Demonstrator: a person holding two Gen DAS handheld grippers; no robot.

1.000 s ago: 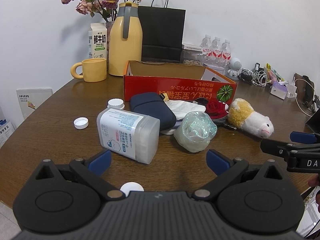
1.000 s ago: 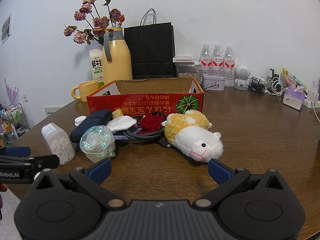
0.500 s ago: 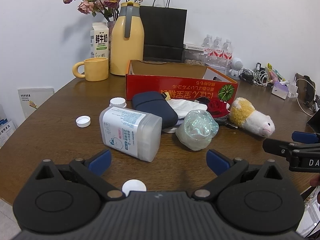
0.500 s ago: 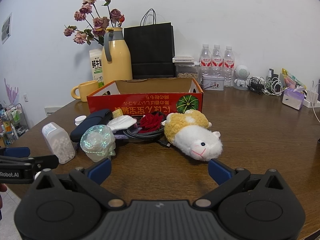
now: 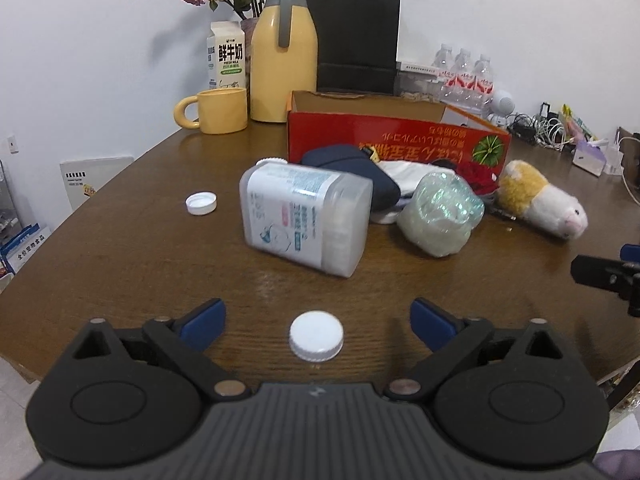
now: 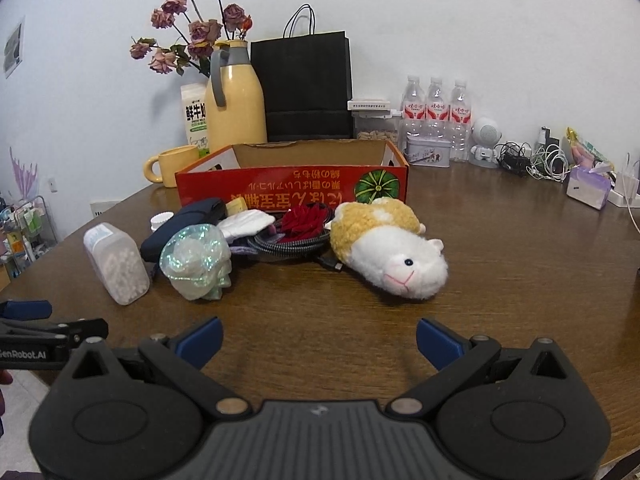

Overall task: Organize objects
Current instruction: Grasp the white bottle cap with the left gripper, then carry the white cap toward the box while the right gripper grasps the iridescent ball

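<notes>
A red cardboard box (image 5: 396,142) (image 6: 292,190) stands open on the brown table. In front of it lie a clear plastic jar on its side (image 5: 306,218) (image 6: 116,268), an iridescent pouch (image 5: 440,216) (image 6: 198,262), a navy case (image 5: 352,170) (image 6: 184,224), a white cloth (image 6: 246,222), a red flower on a coiled cable (image 6: 302,222) and a plush hamster (image 5: 544,204) (image 6: 388,246). My left gripper (image 5: 316,316) is open and empty, with a white cap (image 5: 316,335) lying between its fingertips. My right gripper (image 6: 318,338) is open and empty, in front of the hamster.
A second white cap (image 5: 201,203) lies at left. Behind the box stand a yellow mug (image 5: 218,110), a yellow flask (image 5: 283,52), a milk carton (image 5: 226,54), a black paper bag (image 6: 306,86) and water bottles (image 6: 434,118). Cables and chargers (image 6: 536,158) lie at far right.
My left gripper has drawn back and tilted down, so the white cap near the table edge now shows fully between its fingertips. The right gripper has barely moved.
</notes>
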